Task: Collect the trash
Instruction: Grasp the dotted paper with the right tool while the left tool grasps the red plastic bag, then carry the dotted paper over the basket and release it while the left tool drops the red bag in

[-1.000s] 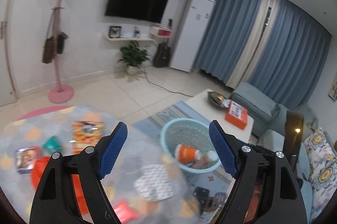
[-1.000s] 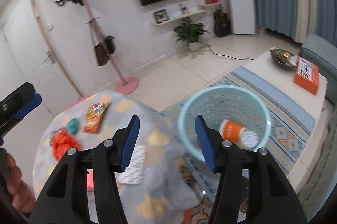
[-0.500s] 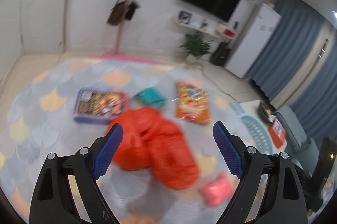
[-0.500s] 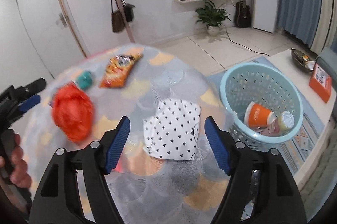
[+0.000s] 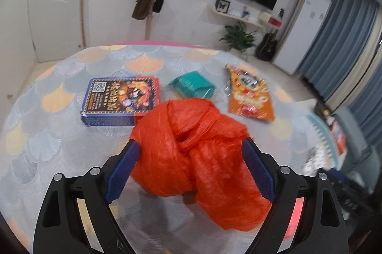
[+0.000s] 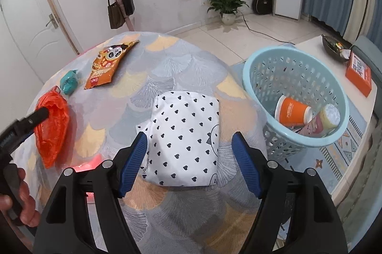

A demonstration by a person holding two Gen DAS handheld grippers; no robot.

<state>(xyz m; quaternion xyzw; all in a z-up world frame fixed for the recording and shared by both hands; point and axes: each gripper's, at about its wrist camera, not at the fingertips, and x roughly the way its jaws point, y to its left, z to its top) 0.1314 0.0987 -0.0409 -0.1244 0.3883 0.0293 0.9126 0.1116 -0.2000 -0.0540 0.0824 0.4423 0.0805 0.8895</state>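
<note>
A crumpled orange plastic bag lies on the round table with the patterned cloth. My left gripper is open with its jaws on either side of the bag. The bag also shows at the left in the right wrist view. My right gripper is open over a white packet with black hearts. A light blue basket stands on the floor to the right of the table, with an orange cup and other trash inside.
On the table lie a blue printed box, a teal packet and an orange snack bag. A pink item lies behind my right gripper's left finger. A low white table with an orange box stands beyond the basket.
My left gripper swung from the basket to the table and closed in on the orange bag. My right gripper moved from the basket to over the heart-print packet.
</note>
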